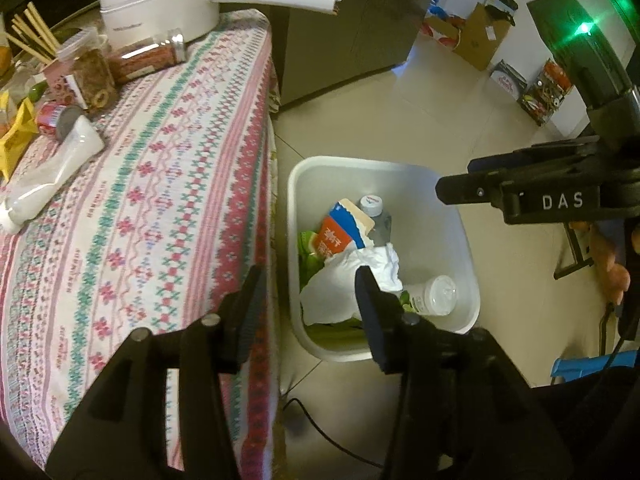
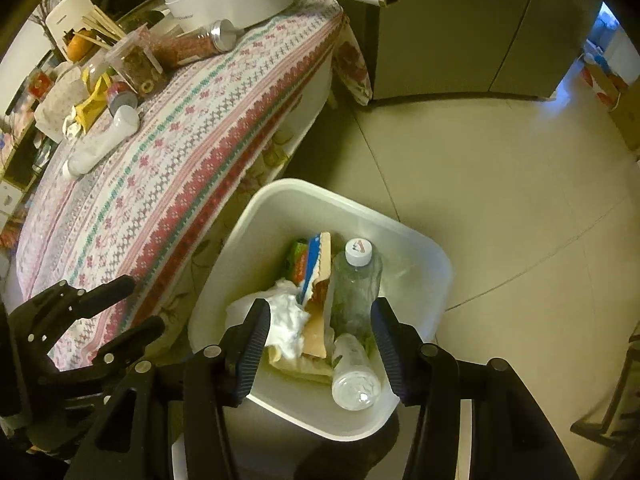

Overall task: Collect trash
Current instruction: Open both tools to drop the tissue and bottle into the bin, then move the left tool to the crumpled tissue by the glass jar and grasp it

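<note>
A white trash bin [image 1: 466, 240] [image 2: 424, 256] stands on the floor beside the table. It holds a clear bottle [image 1: 378, 216] [image 2: 356, 284], an orange-blue carton [image 1: 340, 232] [image 2: 316, 268], crumpled white paper [image 1: 352, 280] [image 2: 286, 316], green wrappers and a small white bottle [image 1: 434, 294] [image 2: 354, 376]. My left gripper [image 1: 306, 300] is open and empty over the table edge and bin. My right gripper [image 2: 320, 340] is open and empty just above the bin; it also shows in the left wrist view [image 1: 472, 180].
The table with a patterned cloth [image 1: 160, 168] [image 2: 168, 132] carries a white tube [image 1: 52, 176] [image 2: 102, 144], a yellow wrapper [image 1: 16, 136], a red can [image 1: 56, 118], spice jars [image 1: 148, 58], chopsticks and a white pot [image 1: 160, 4]. Boxes [image 1: 480, 36] stand on the tiled floor.
</note>
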{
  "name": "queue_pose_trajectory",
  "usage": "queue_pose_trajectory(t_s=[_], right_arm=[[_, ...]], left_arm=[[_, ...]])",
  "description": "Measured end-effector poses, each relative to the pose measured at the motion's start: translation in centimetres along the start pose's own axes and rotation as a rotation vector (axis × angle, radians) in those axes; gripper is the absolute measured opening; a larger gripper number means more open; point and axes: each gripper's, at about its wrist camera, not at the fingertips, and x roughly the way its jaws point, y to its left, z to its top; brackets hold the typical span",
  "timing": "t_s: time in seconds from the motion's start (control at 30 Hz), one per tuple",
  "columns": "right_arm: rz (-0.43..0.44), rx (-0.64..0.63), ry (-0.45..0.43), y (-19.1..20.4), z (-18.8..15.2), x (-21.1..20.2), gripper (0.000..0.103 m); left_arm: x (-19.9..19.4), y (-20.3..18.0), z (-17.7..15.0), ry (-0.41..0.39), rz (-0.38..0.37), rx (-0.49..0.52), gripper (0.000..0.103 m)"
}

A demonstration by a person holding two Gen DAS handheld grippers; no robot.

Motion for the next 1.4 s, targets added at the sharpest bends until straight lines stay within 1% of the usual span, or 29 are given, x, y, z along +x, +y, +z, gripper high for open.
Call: queue_pose_trajectory(t_s=[0.07, 0.13, 0.23, 0.53, 0.67, 0.8, 1.0, 1.17, 1.23, 1.33, 1.4], right_arm=[[-0.013, -0.019, -0.015, 0.7, 0.2, -0.3, 0.055], [-0.024, -0.038, -0.033, 1.6, 0.4, -0.8, 0.056], [-0.025, -0.058, -0.056, 2.9, 0.7, -1.2, 0.058], [-0.010, -0.107, -0.110, 6.8, 1.7, -1.9, 0.061], [0.008, -0.112, -0.129, 8.5, 2.4, -2.0, 0.064], [0.027, -0.129, -0.139, 10.8, 3.3, -1.6, 0.065], [0.050, -0.156, -0.156, 14.2, 4.4, -0.9, 0.066], [0.052, -0.184, -0.147, 16.5, 5.0, 0.2, 0.067], [0.052, -0.195, -0.138, 17.0, 5.2, 0.7, 0.067], [0.056, -0.198, -0.130, 17.7, 5.6, 1.2, 0.067], [0.059, -0.201, -0.126, 18.1, 6.0, 1.6, 0.067]], left_arm=[[-0.6, 0.5, -0.1, -0.010, 0.008, -0.005, 0.050], [-1.2, 1.2, -0.2, -0.019, 0.021, -0.012, 0.055], [-2.0, 2.5, -0.3, -0.026, 0.030, -0.034, 0.058], [-4.7, 8.4, -1.3, -0.056, 0.109, -0.113, 0.066], [-5.8, 11.1, -1.9, -0.068, 0.147, -0.150, 0.070], [-6.8, 13.4, -2.4, -0.075, 0.175, -0.175, 0.074], [-7.4, 16.6, -3.2, -0.069, 0.224, -0.171, 0.074], [-7.5, 19.7, -3.6, -0.060, 0.264, -0.181, 0.075], [-7.5, 21.2, -3.5, -0.053, 0.270, -0.198, 0.075], [-7.4, 23.8, -3.1, -0.044, 0.300, -0.213, 0.075], [-7.5, 26.5, -2.8, -0.048, 0.333, -0.234, 0.075]])
